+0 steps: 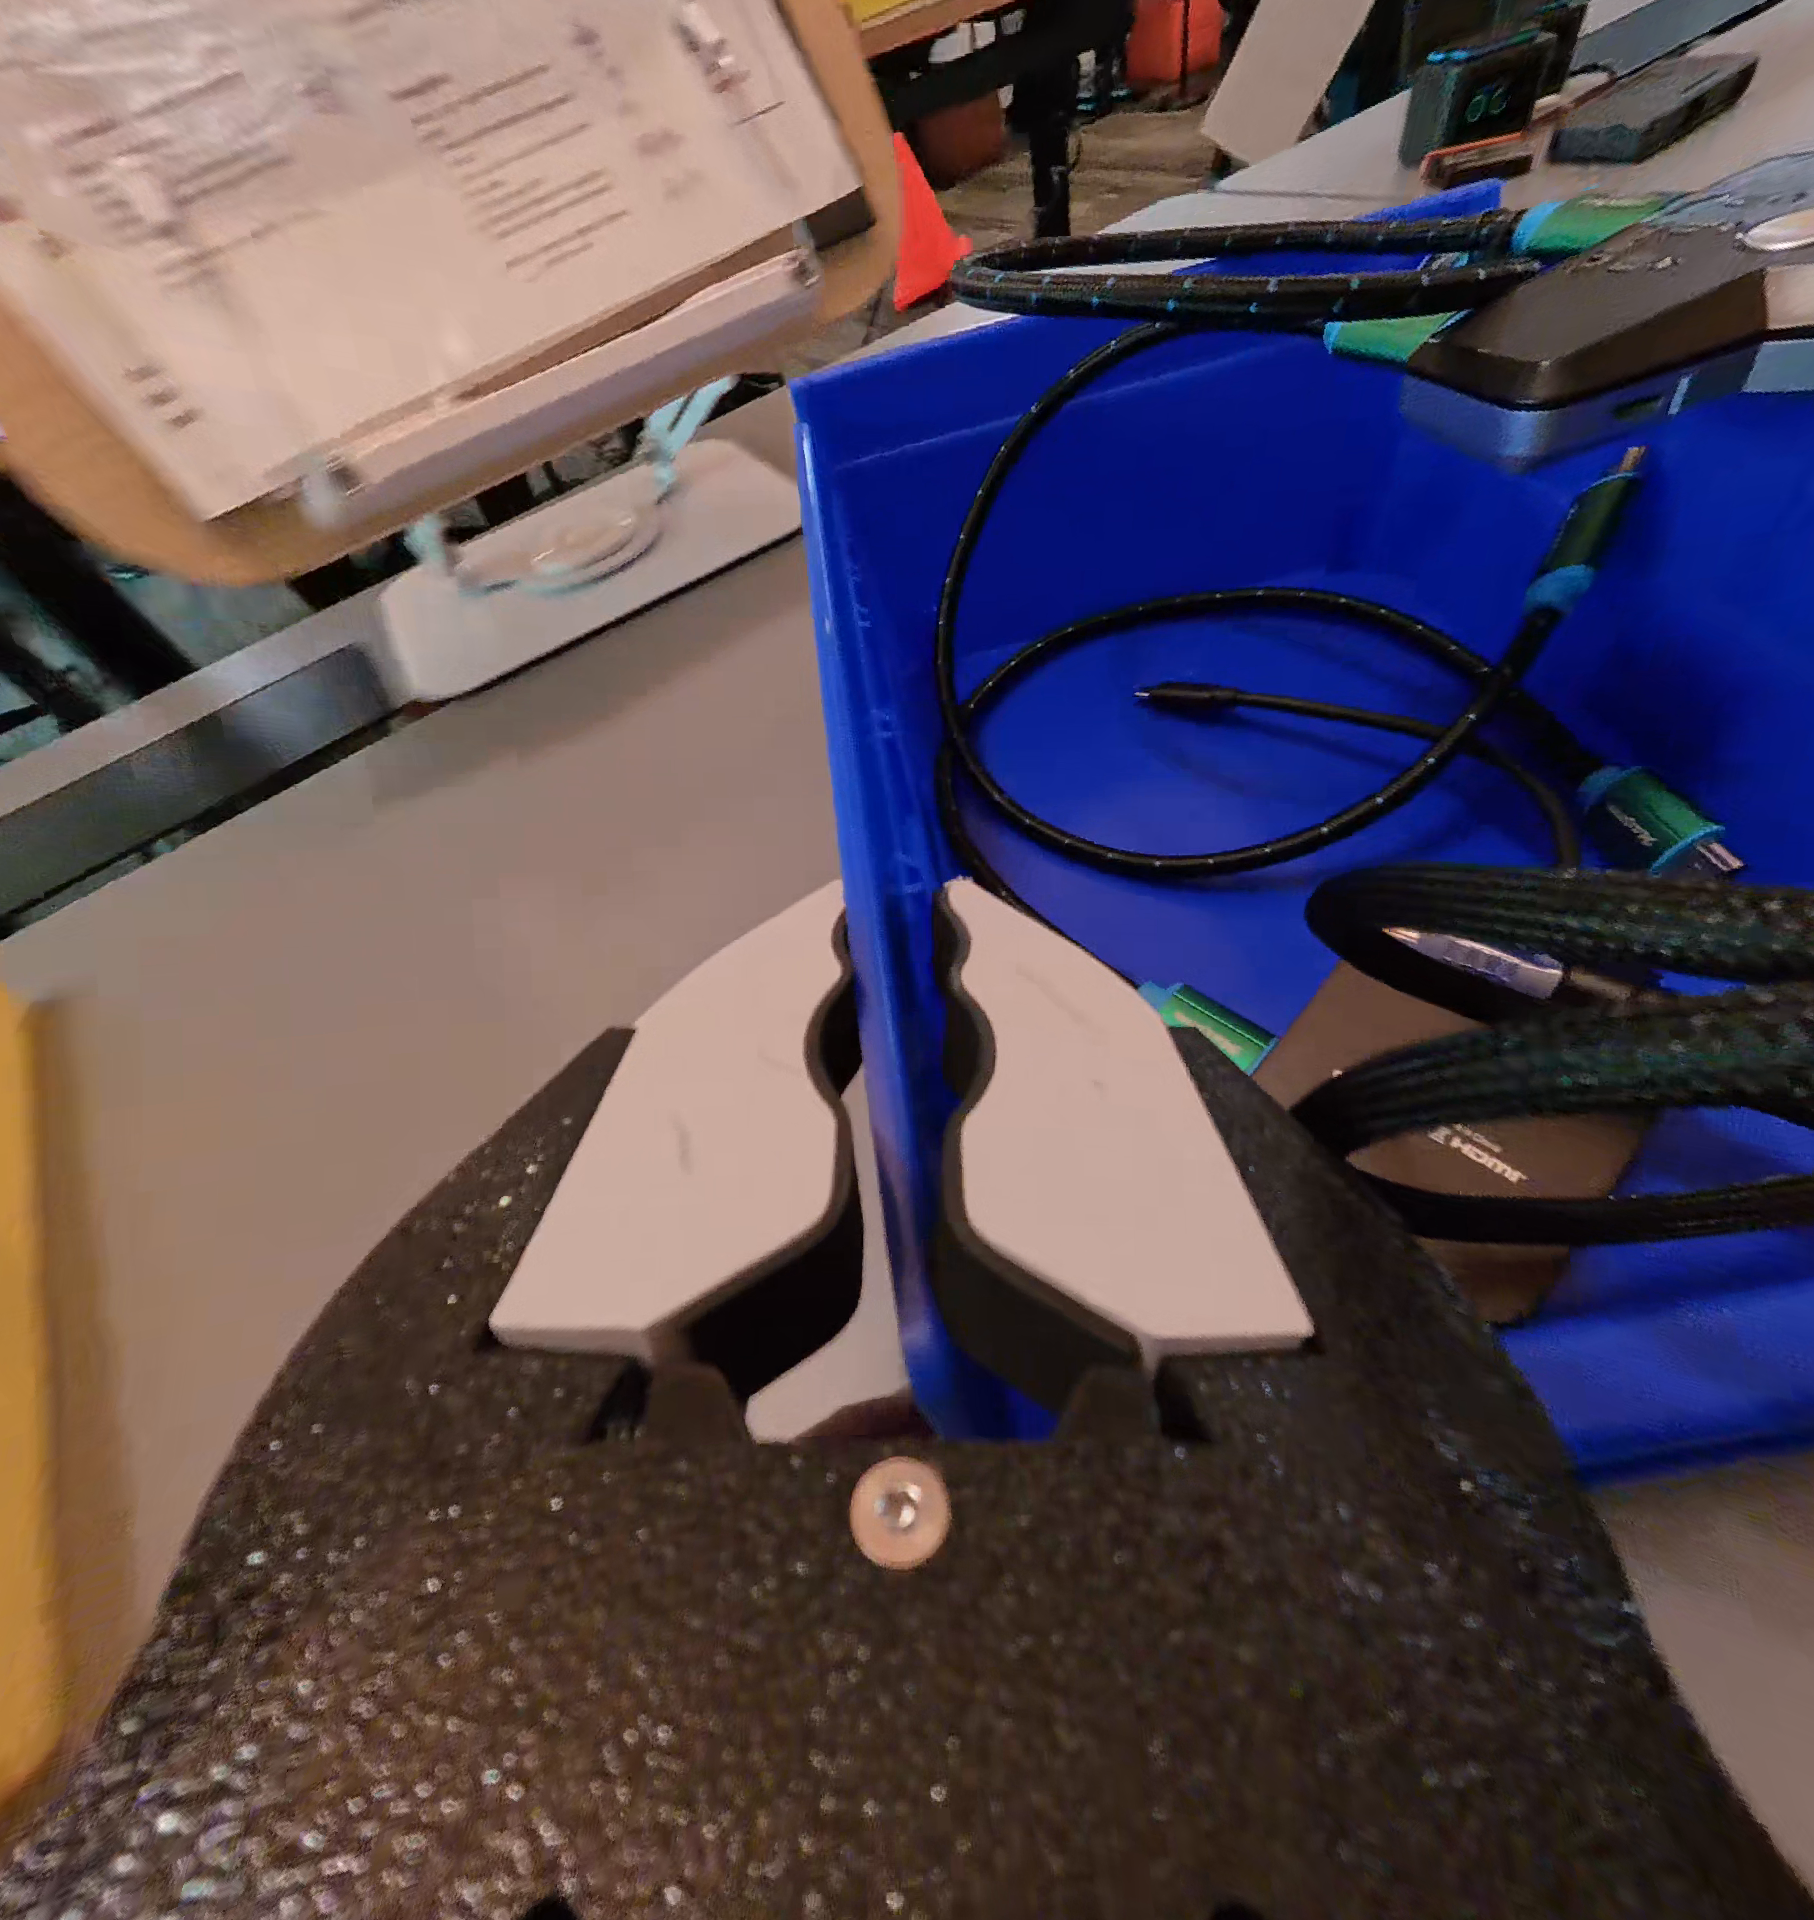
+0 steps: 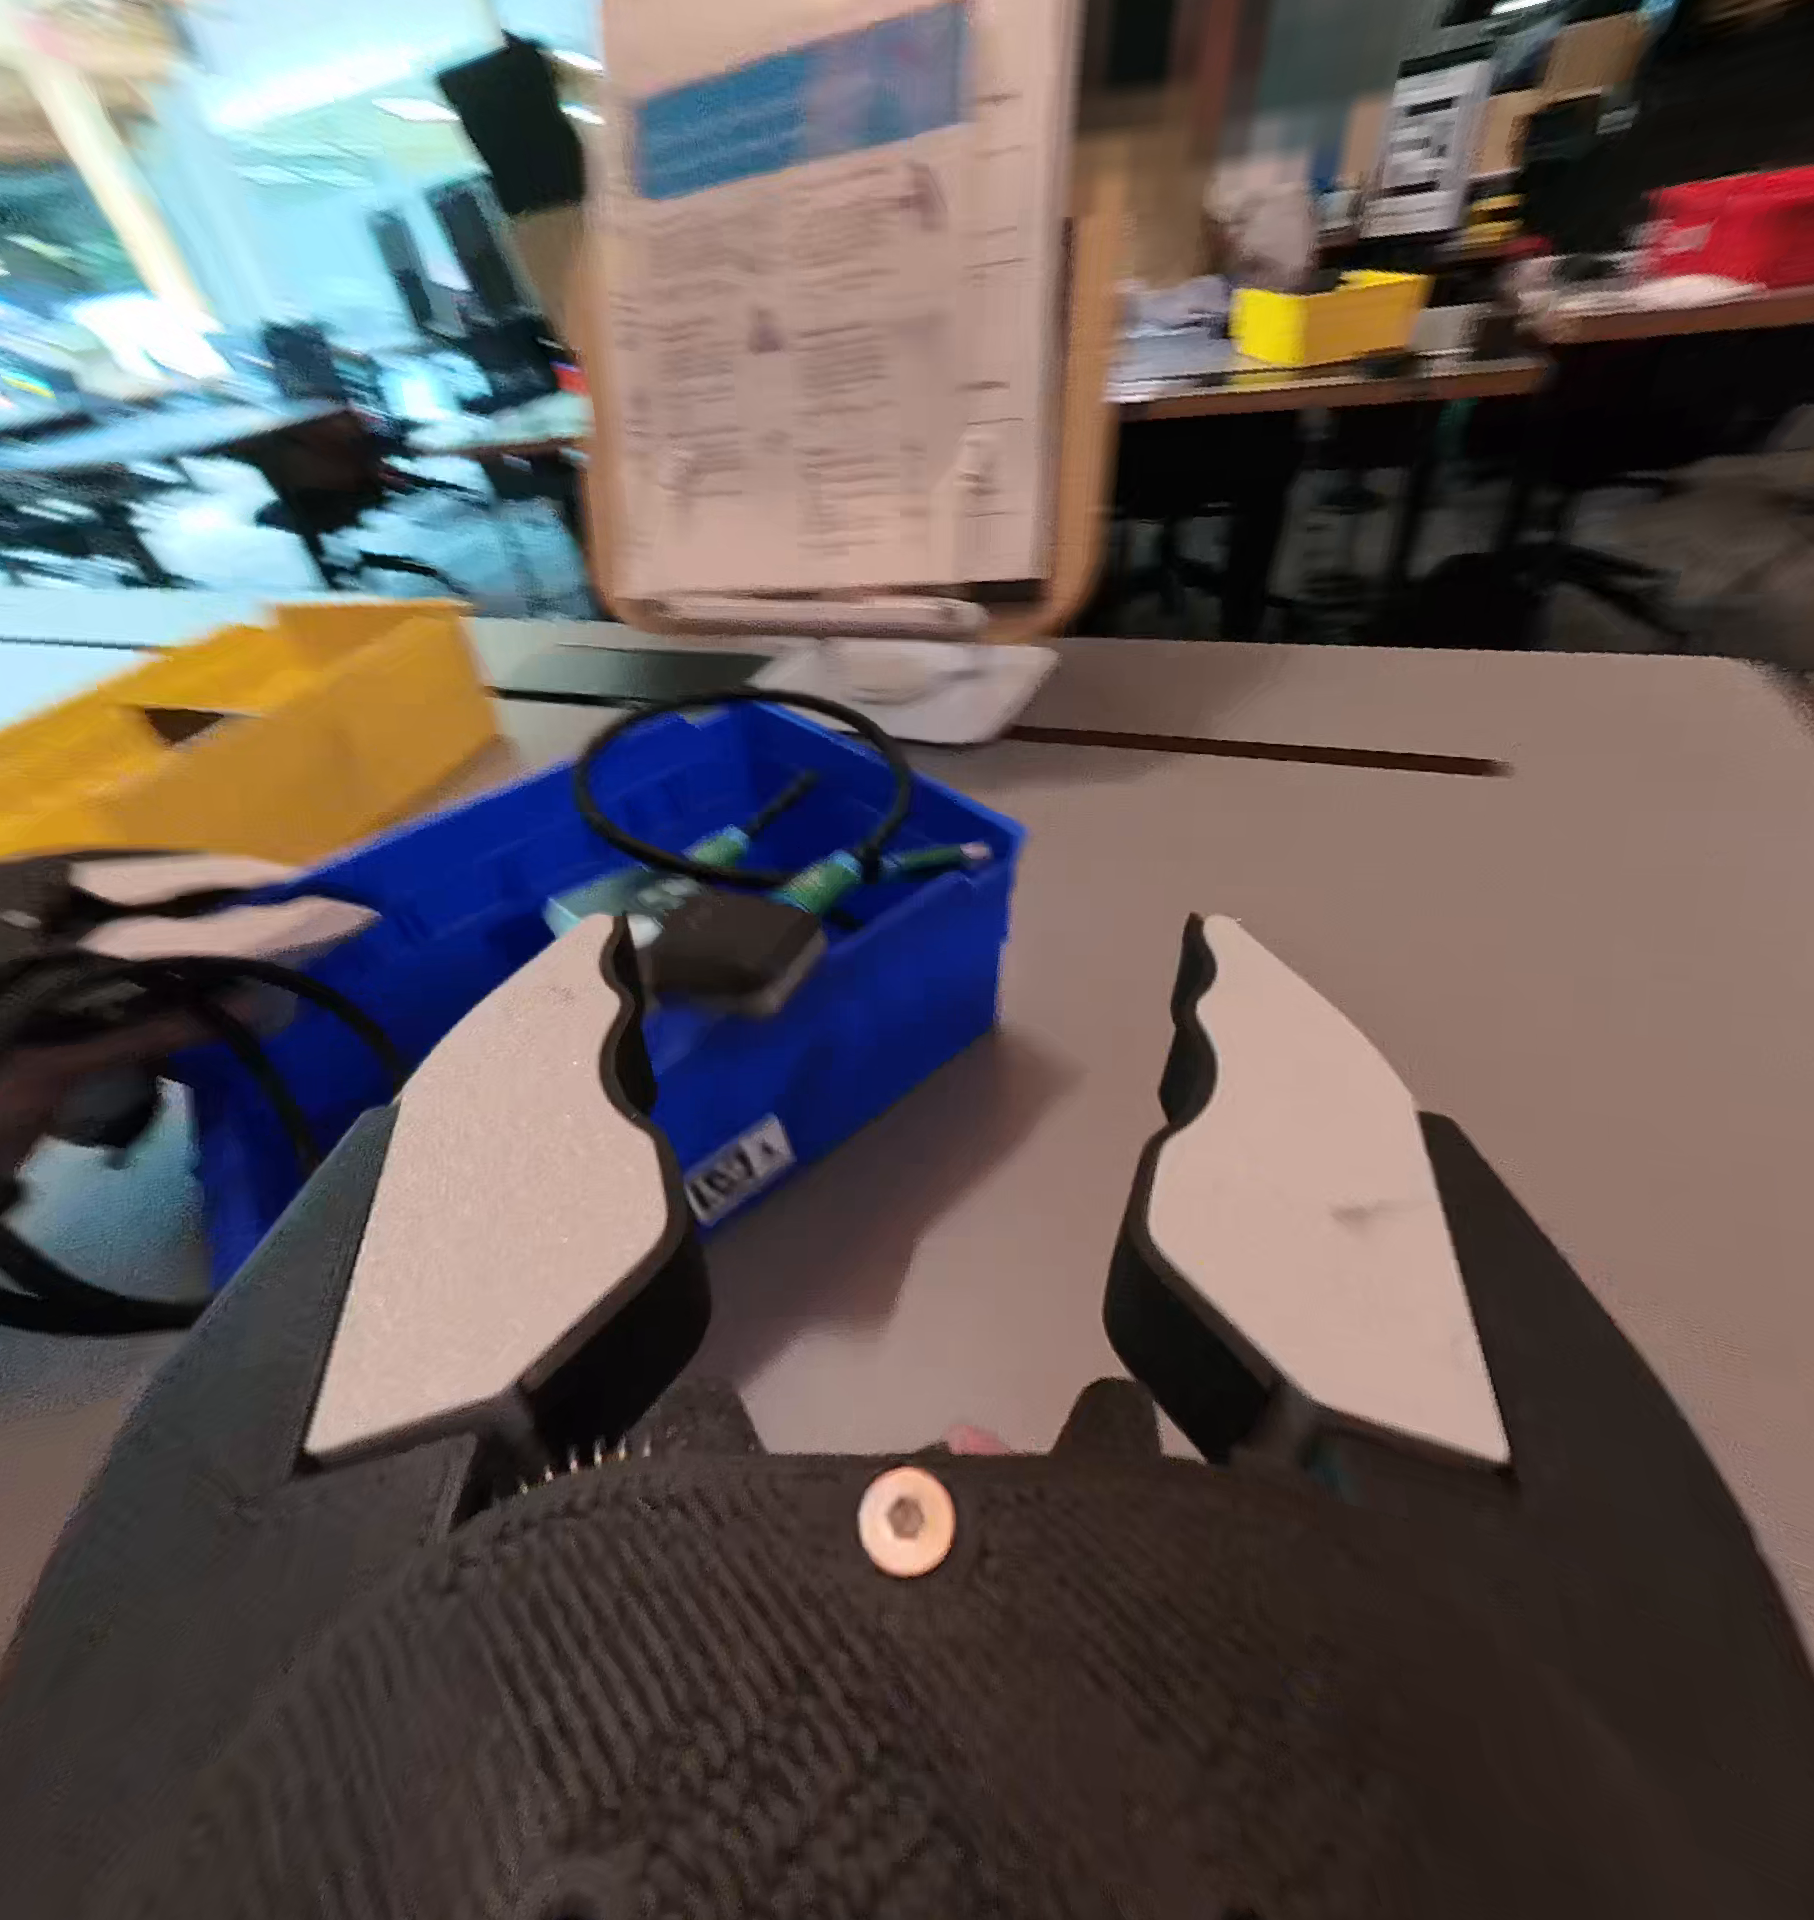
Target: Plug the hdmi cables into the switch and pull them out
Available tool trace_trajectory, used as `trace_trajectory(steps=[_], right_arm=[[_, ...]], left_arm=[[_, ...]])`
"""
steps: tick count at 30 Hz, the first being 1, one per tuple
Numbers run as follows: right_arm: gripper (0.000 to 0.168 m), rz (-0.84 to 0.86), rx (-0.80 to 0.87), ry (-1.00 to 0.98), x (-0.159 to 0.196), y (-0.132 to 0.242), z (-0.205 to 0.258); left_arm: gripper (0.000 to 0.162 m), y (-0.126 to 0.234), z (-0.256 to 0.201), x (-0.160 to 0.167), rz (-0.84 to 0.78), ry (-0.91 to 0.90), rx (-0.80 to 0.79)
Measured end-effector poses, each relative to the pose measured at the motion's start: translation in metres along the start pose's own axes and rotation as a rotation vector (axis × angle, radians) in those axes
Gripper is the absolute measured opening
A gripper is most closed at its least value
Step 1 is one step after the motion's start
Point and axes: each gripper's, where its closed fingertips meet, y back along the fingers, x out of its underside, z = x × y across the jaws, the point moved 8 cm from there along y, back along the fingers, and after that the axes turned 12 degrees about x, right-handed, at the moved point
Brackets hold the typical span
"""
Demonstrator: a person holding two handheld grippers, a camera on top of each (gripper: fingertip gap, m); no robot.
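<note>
Left wrist view: left claw (image 1: 895,914) clamps blue bin (image 1: 1246,499) wall; right claw (image 2: 903,935) gapes

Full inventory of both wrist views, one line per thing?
bin: 1, blue, on the table, left of centre in the right view.
switch: 1, dark, propped on the bin's rim.
HDMI cables: at least 2, black braided with green plugs, coiled in the bin.
yellow bin: 1, behind the blue bin.
document stand: 1, pale sheets, back of the table.
table: 1, grey.
left gripper: shut on the bin's wall.
right gripper: open, empty, above the table.
</note>
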Motion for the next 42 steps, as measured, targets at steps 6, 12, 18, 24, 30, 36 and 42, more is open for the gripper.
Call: trace_trajectory(steps=[6, 12, 18, 24, 30, 36, 42], right_arm=[[0.087, 0.026, -0.446, 0.021, -0.048, -0.068, 0.163], [0.099, 0.341, -0.716, 0.055, -0.069, -0.165, 0.339], [0.106, 0.661, -0.397, 0.218, -0.01, -0.276, 0.408], [0.109, 0.919, -0.372, 0.169, 0.068, -0.326, 0.446], [0.043, 1.025, -0.366, 0.219, 0.094, -0.335, 0.455], [0.041, 1.006, -0.517, 0.099, 0.044, -0.333, 0.425], [0.039, 0.703, -0.519, 0.066, -0.073, -0.295, 0.343]], left_arm=[[0.012, 0.086, 0.025, 0.038, -0.043, 0.027, -0.109], [0.016, 0.095, 0.024, 0.046, -0.162, -0.038, -0.218], [0.019, 0.099, 0.02, 0.046, -0.207, -0.141, -0.273], [0.007, 0.105, 0.021, 0.045, -0.3, -0.191, -0.262], [0.004, 0.103, 0.021, 0.045, -0.284, -0.191, -0.253], [0.003, 0.103, 0.02, 0.045, -0.287, -0.206, -0.26], [0.007, 0.104, 0.02, 0.045, -0.294, -0.217, -0.291]])
